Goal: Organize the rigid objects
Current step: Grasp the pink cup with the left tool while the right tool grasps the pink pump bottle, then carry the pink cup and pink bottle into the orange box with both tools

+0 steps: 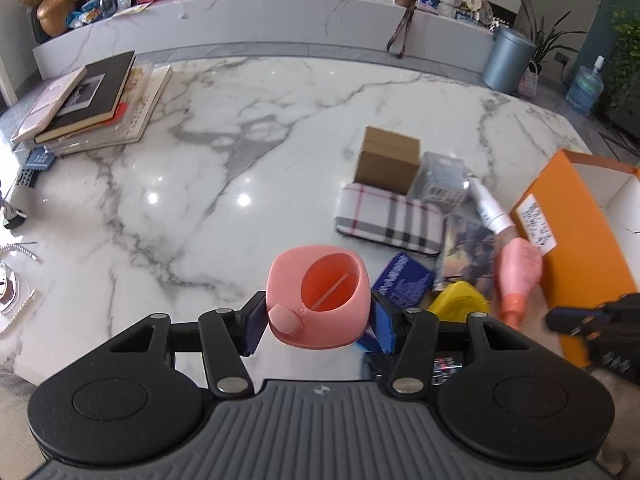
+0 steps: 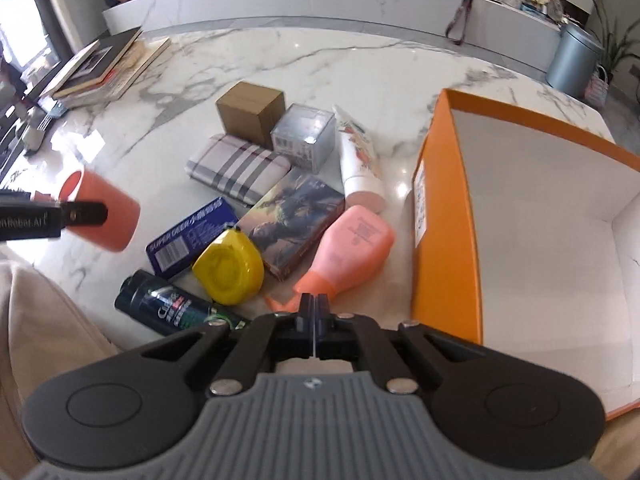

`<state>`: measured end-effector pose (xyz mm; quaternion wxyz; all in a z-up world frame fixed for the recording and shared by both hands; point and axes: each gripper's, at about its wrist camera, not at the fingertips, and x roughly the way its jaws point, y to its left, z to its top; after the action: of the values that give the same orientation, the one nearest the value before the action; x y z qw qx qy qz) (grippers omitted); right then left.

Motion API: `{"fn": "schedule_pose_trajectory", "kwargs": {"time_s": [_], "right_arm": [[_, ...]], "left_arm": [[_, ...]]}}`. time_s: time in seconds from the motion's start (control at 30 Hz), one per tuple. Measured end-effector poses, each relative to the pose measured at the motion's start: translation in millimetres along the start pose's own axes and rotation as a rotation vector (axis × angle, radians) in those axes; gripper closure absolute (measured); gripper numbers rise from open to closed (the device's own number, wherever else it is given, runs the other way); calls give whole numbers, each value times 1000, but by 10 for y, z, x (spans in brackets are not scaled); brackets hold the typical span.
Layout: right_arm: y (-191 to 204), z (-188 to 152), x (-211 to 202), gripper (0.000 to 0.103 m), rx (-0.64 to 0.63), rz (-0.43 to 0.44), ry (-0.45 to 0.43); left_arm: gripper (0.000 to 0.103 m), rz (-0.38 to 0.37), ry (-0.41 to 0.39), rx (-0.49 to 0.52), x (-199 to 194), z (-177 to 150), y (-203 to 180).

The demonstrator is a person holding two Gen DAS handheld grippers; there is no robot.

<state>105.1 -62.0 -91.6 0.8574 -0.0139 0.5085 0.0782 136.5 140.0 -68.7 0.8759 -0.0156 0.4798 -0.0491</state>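
My left gripper [image 1: 318, 320] is shut on a pink cup [image 1: 320, 300] and holds it above the marble table [image 1: 200, 180]; the cup also shows in the right wrist view [image 2: 104, 216]. My right gripper [image 2: 316, 312] is shut and empty, just in front of a pink bottle [image 2: 352, 248]. An open orange box [image 2: 444, 220] with a white inside stands at the right. A pile lies left of it: brown carton [image 2: 250, 114], clear cube box [image 2: 304, 136], plaid case [image 2: 236, 168], white tube [image 2: 358, 156], picture box [image 2: 296, 216], blue tin [image 2: 192, 236], yellow tape measure [image 2: 228, 266], dark can [image 2: 168, 304].
A stack of books [image 1: 88, 100] lies at the table's far left. A marble counter [image 1: 260, 20] with clutter runs along the back. A grey bin [image 1: 506, 60] stands on the floor at the far right. Beads [image 1: 16, 312] lie at the left edge.
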Motion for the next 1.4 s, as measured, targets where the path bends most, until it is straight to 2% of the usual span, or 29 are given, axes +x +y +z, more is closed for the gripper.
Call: {"fn": "schedule_pose_trajectory", "kwargs": {"time_s": [0.07,0.1,0.13,0.17,0.2,0.33,0.5,0.63,0.67,0.7,0.73,0.83,0.97,1.2,1.4], "right_arm": [[-2,-12,43,89,22,19,0],[1,-31,63,76,25,25,0],[10,-25,93,68,34,22,-2],[3,-12,123,55,63,18,-2],[-19,-7,153,50,108,17,1],[-103,63,253,50,263,8,9],[-86,126,385,54,280,-51,20],[-132,115,538,57,299,-39,72],[-143,115,570,61,304,-33,85],[-149,108,589,71,306,-22,95],[-154,107,605,75,306,-14,105],[-159,118,589,76,298,-9,101],[-138,91,396,77,246,-29,45],[-37,44,7,77,56,-89,-104],[-82,28,-191,78,22,-49,-179]], "left_arm": [[42,-9,-15,4,-47,-5,-75],[42,-11,-20,5,-63,-7,-109],[42,-13,-22,8,-77,-14,-143],[42,-17,-23,10,-87,-17,-177],[42,-21,-21,14,-92,-17,-205],[42,-36,-16,31,-77,6,-308],[42,-51,-9,46,-3,84,-390],[42,-62,-5,53,20,138,-419],[42,-64,-5,53,20,149,-422],[42,-65,-5,54,20,160,-430],[42,-68,-7,56,20,168,-437],[42,-77,-7,67,27,183,-481],[42,-81,0,99,39,192,-602],[42,-80,-13,113,-67,157,-792],[42,-66,-21,104,-184,118,-886]]}}
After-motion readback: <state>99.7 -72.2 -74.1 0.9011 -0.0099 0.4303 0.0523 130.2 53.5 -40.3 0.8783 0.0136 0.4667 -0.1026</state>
